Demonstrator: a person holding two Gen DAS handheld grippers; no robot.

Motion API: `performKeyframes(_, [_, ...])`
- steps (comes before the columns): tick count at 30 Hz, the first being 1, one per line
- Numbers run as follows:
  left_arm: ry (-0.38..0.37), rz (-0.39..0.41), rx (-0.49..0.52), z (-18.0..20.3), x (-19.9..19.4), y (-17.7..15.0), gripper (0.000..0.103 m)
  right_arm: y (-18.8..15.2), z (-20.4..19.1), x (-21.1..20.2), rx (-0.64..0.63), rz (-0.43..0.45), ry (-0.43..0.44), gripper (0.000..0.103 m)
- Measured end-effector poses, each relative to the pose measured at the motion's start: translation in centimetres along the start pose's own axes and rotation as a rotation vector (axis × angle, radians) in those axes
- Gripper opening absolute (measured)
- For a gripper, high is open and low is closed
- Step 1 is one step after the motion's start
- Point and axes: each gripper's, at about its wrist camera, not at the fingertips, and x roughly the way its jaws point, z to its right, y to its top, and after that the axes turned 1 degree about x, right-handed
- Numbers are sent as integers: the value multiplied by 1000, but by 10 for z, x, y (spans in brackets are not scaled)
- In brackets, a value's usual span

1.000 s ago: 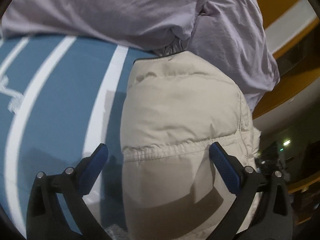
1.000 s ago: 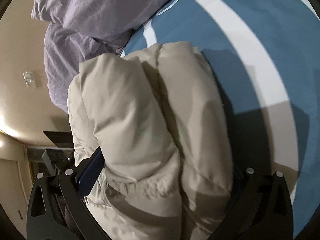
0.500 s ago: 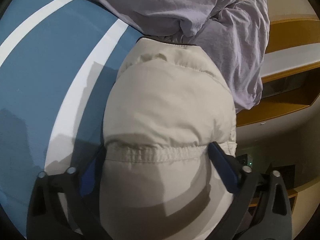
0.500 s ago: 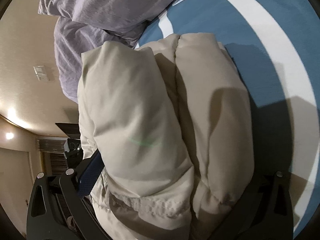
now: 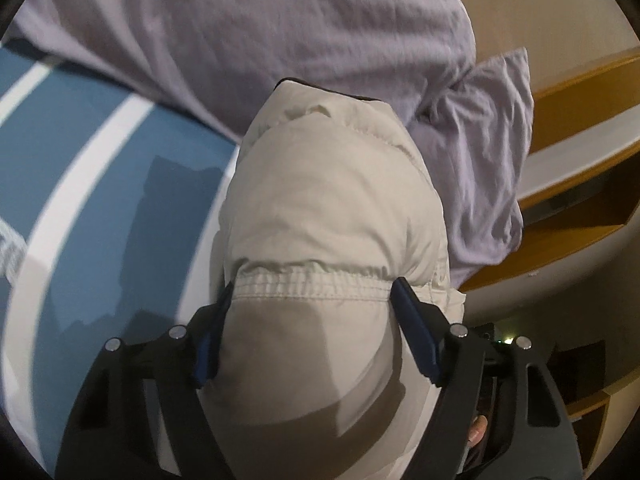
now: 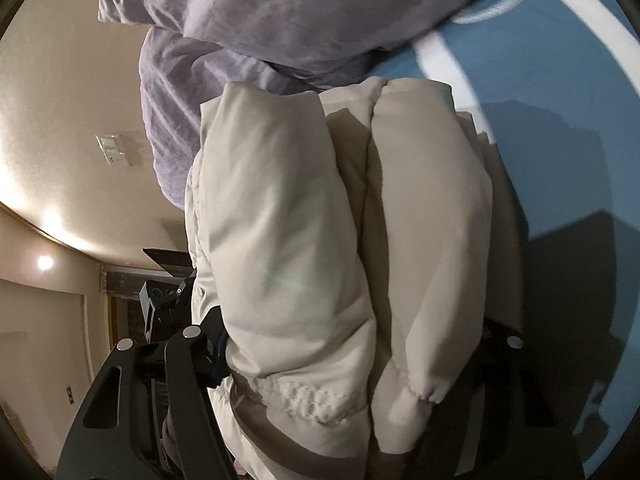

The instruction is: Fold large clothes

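Left wrist view first: the blue bedspread with its white stripes fills the left side, and a rumpled lilac duvet lies across the top, a lilac pillow sagging off its right edge toward the wooden shelving. On the spread, its far end touching the duvet, sits your folded beige puffer jacket — the bundle runs straight back between your fingers. Your left gripper has just been closing and now clamps the jacket at its gathered elastic hem, both blue pads pressing the fabric in from either side.

From the right wrist, the same jacket shows as two thick folded rolls side by side, with the bedspread to the right and the duvet above. Your right gripper has also been closing, and the bundle is squeezed between its jaws — only the left finger shows clearly; the right one is buried in shadow behind the fabric.
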Motion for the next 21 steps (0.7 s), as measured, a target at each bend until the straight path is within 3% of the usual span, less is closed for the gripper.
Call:
performKeyframes(9, [85,44,10,-20,2,35,75,27,-8,36,1,-7,-16,67])
performKeyframes(11, [106,43,5,-25,7,35,78,26,-3,37,20,-1,-35,73])
performKeyframes(16, [172,74,48,-22,2,35,84,22,-6,15,3,15,-106,79])
performKeyframes(21, [281,159,153,-2,-13,42,84,23,-25,-25,-53,137,-200,82])
